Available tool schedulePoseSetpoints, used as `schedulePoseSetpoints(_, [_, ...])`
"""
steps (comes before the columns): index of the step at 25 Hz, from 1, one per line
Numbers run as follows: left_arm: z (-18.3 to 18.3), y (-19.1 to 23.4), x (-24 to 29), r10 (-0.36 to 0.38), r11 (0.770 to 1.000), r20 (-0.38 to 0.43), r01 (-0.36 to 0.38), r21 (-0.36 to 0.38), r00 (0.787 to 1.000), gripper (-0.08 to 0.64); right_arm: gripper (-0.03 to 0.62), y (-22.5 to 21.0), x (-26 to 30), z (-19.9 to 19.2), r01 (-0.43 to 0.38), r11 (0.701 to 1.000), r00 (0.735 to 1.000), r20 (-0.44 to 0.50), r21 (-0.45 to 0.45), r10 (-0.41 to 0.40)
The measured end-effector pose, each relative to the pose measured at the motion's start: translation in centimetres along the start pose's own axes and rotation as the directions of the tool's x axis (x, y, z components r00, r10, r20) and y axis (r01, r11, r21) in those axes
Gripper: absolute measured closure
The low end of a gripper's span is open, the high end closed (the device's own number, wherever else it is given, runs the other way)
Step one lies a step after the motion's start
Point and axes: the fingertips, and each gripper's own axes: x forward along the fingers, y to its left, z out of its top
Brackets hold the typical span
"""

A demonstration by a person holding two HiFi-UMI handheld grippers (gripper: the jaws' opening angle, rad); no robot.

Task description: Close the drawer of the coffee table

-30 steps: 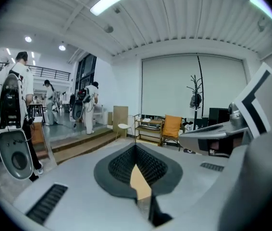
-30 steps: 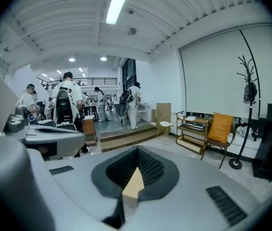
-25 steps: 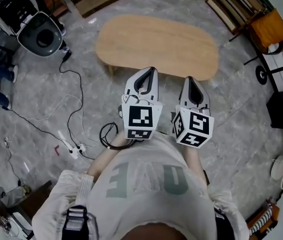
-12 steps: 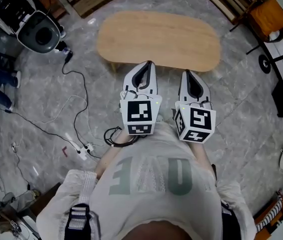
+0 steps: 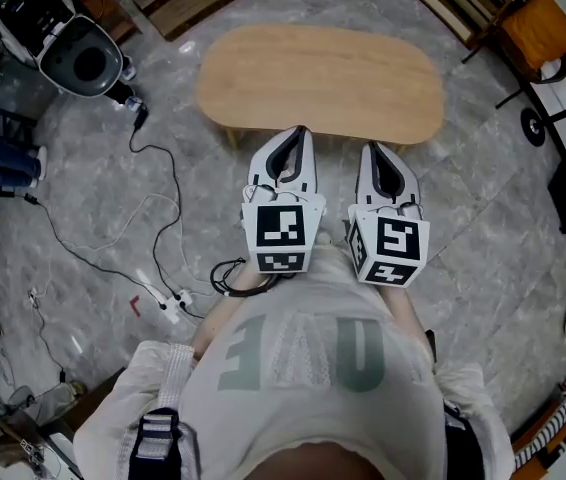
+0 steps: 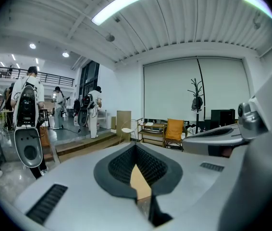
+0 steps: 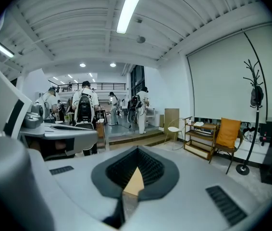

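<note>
While the person stands on the grey marbled floor [image 5: 483, 228], both tools are held out in front, side by side and just apart. The left gripper [image 5: 298, 131] has its tip at the near edge of the coffee table [image 5: 323, 73], right over the rim as seen from the head view. The right gripper [image 5: 374, 148] sits just short of that same edge. Now the jaws: in the left gripper view the left gripper [image 6: 136, 147] has its jaws closed tip to tip, nothing caught in them, and a sliver of tan tabletop shows through the teardrop gap behind the tips. It's the same in the right gripper view: the right gripper [image 7: 137, 150] is pressed together and empty, with wood showing through the opening. Neither tool grips anything, and whether the left tip touches the table I can't tell.

The table is an oval of pale wood, lying straight ahead of the person. Its drawer doesn't show from above, or in either gripper view.

Off to the left, a black cable [image 5: 153, 218] snakes across the floor to a white power strip [image 5: 168, 306]. An orange chair [image 5: 538, 53] stands at the upper right, well apart from the table
</note>
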Motion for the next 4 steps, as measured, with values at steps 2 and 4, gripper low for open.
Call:
schedulePoseSetpoints(2, [0.02, -0.21, -0.07, -0.002, 1.000, -0.003, 0.002, -0.001, 1.000, 0.552, 0.586, 0.09, -0.11, -0.07, -0.006, 1.000, 1.000, -0.007, -0.003, 0.006])
schedulePoseSetpoints(4, [-0.02, -0.36, -0.13, -0.004, 1.000, -0.007, 0.004, -0.003, 1.000, 0.552, 0.586, 0.22, -0.20, -0.21, -0.012, 1.000, 1.000, -0.014, -0.001, 0.012])
